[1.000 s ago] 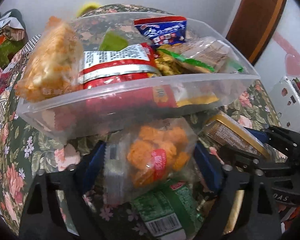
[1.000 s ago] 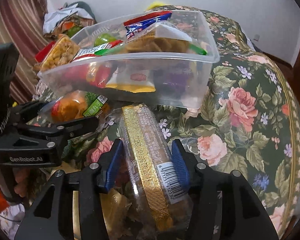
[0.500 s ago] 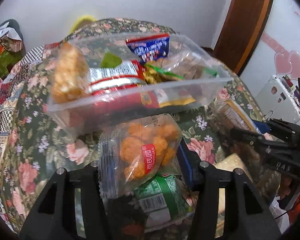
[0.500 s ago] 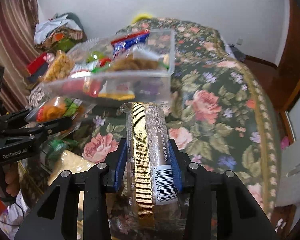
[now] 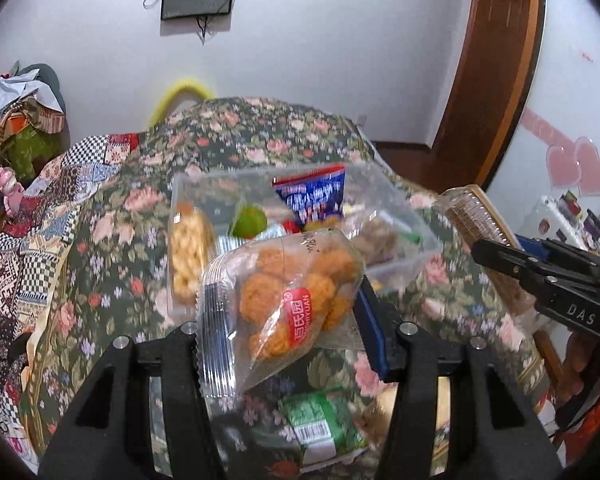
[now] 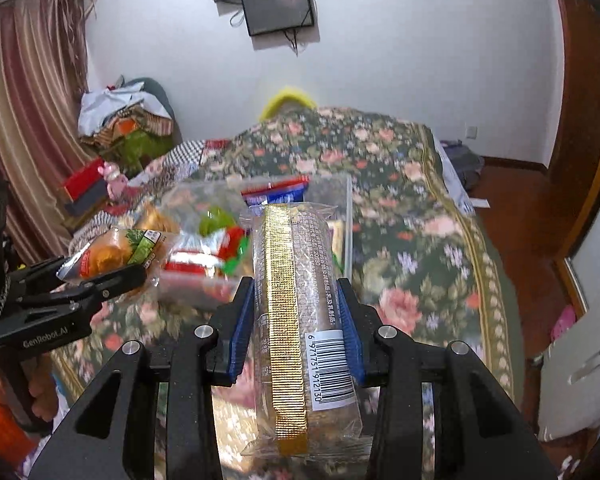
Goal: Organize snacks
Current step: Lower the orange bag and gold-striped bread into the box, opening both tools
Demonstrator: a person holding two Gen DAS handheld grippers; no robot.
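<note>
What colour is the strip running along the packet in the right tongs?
Gold strip, clearest in the right wrist view.

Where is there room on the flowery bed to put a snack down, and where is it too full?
Room: the bare flowery bedspread right of the clear snack bin, out to the bed's edge, and the stretch behind the bin toward the wall. Crowded: the bin itself, stuffed with packets, and the near edge, where a green packet lies below the left gripper.
</note>
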